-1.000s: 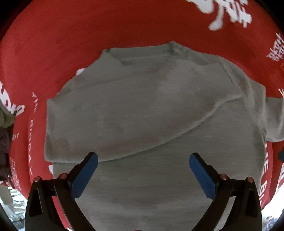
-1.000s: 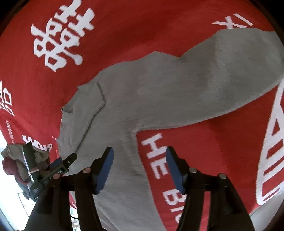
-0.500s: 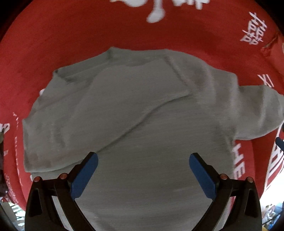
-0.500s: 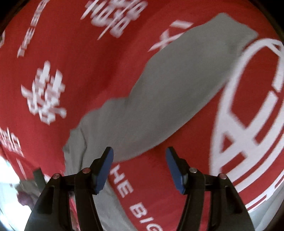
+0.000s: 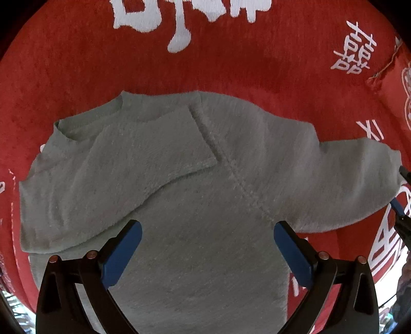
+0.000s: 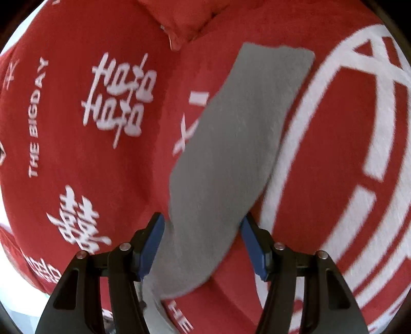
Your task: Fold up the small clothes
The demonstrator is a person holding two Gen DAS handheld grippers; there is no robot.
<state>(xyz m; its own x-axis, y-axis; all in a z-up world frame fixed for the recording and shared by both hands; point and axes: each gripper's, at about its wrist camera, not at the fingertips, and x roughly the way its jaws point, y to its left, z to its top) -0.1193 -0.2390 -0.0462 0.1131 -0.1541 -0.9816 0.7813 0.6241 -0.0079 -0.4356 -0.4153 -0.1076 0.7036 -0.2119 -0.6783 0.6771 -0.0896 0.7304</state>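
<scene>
Jaws wide apart on the left gripper (image 5: pixel 207 253), blue pads spread over the lower body of the fuzzy grey knit sweater (image 5: pixel 195 205), nothing pinched between them. That sweater is our landmark: it lies flat on the red plush blanket with white lettering (image 5: pixel 231 66), hem nearest the left gripper, ribbed neckline farthest from it. One sleeve is already folded across the sweater's chest, its cuff end reaching near the shoulder seam, and the other sleeve (image 5: pixel 354 179) stretches straight out to the side over the blanket. At that sleeve's far end, dark parts of the right gripper (image 5: pixel 402 205) poke in from the frame edge.

Over to the right wrist view: the right gripper (image 6: pixel 201 246) also stands parted, its blue pads (image 6: pixel 151 246) either side of the outstretched sleeve (image 6: pixel 231 154). Whether the pads touch the cloth I cannot tell; nothing looks clamped. Beyond the gripper the sleeve runs away to its squared cuff, and past the cuff sits a bunched red fold of the blanket (image 6: pixel 179 23).
</scene>
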